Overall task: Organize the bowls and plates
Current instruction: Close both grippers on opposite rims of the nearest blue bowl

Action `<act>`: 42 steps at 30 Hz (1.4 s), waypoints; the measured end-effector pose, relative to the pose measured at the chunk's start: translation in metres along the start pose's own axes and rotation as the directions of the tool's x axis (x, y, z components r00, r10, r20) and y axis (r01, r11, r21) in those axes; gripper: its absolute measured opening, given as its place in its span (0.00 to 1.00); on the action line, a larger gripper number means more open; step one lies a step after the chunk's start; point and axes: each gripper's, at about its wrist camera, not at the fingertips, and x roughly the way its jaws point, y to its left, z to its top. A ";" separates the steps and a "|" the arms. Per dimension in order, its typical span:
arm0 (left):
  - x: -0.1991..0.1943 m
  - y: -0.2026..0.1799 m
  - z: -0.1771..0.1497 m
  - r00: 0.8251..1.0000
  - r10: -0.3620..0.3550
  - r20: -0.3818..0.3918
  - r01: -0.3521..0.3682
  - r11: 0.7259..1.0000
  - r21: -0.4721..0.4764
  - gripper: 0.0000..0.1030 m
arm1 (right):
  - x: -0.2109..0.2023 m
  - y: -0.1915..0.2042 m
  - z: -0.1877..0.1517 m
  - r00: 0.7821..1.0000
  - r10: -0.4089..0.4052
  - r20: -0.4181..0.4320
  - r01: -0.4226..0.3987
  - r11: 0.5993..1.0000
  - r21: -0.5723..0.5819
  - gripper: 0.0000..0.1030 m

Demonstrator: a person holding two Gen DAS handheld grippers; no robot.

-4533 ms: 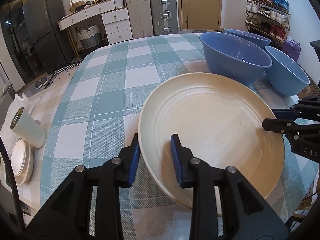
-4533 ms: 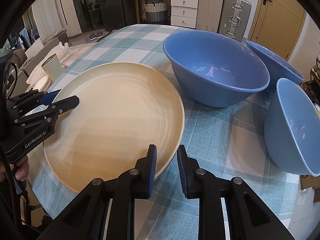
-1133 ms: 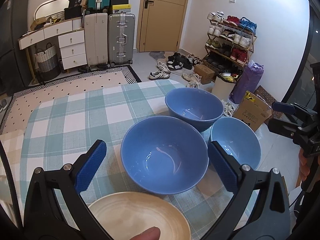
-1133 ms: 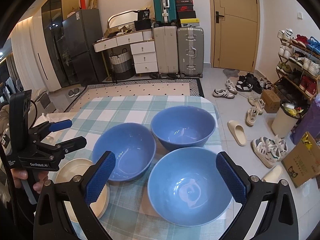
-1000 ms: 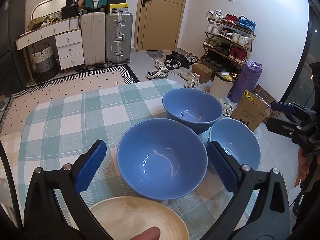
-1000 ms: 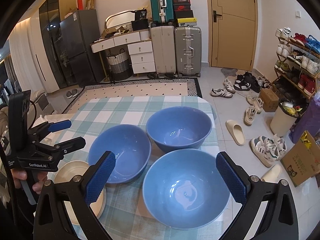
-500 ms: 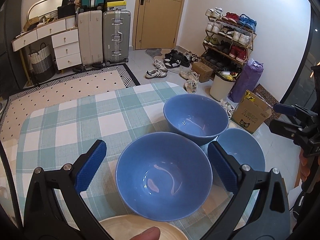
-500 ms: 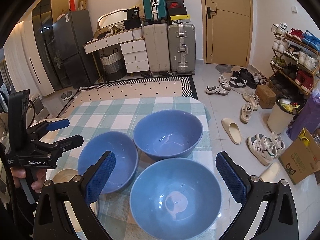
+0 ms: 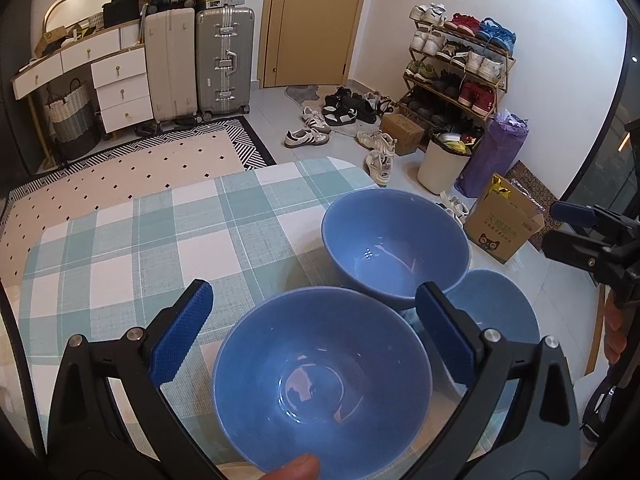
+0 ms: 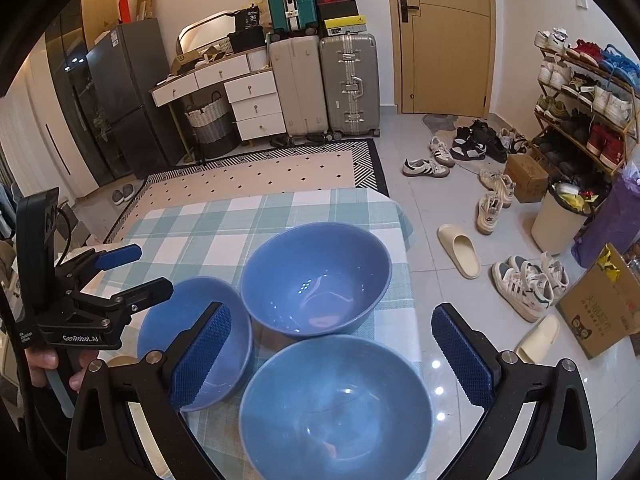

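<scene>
While three blue bowls sat clustered on the checked bench (image 9: 160,240), the left gripper (image 9: 312,328) hung with fingers spread above the nearest bowl (image 9: 322,380); right of that bowl, the right gripper (image 10: 328,352) likewise gaped over another bowl (image 10: 336,408).

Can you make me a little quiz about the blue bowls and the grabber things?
1. How many blue bowls stand on the checked tablecloth?
2. True or false: the left gripper is holding a bowl.
3. Which bowl sits right under the right gripper's wide-open jaws: A, the far bowl; B, the near bowl; C, the left bowl?

Key
1. Three.
2. False: its jaws are wide open above the left bowl, touching nothing.
3. B, the near bowl.
</scene>
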 end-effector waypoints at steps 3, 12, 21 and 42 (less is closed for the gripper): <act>0.012 0.001 0.005 1.000 -0.008 -0.015 0.008 1.000 -0.004 0.98 | 0.008 -0.004 0.008 1.000 0.002 -0.016 -0.002 1.000 0.004 0.99; 0.046 0.003 0.020 0.999 -0.022 -0.048 0.020 0.999 -0.026 0.98 | 0.040 -0.019 0.015 0.998 -0.010 -0.063 0.013 0.999 0.037 0.99; 0.078 0.011 0.029 0.995 -0.034 -0.095 0.028 0.998 -0.062 0.97 | 0.067 -0.033 0.011 0.995 -0.001 -0.095 0.009 0.997 0.083 0.99; 0.140 0.008 0.031 0.979 -0.078 -0.190 0.066 0.996 -0.067 0.74 | 0.124 -0.054 0.008 0.982 0.027 -0.188 -0.002 0.991 0.131 0.71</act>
